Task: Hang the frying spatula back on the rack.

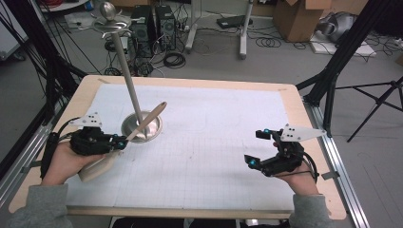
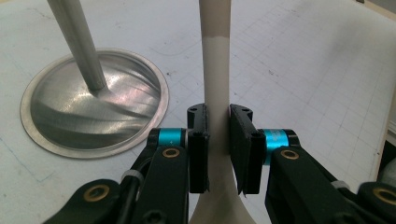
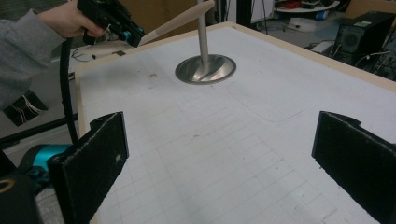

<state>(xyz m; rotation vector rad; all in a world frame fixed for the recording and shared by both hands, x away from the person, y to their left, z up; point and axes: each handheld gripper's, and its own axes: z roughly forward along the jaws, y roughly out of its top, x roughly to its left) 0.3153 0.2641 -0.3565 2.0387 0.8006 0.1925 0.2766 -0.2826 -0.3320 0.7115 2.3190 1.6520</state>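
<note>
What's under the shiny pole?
The metal pole stands on a round metal base resting on the white gridded mat. What lies beneath the base is covered.

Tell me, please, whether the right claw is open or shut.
Open: the right claw has its jaws spread wide apart, with bare table between them and nothing held.

A light wooden table [image 1: 294, 102] carried a white gridded sheet [image 1: 214, 156] that covered most of its top, leaving a bare border. On the sheet's left part stood a round metal base [image 1: 153, 127] with a slanting pole [image 1: 126, 61], apparently fixed at its centre.
</note>
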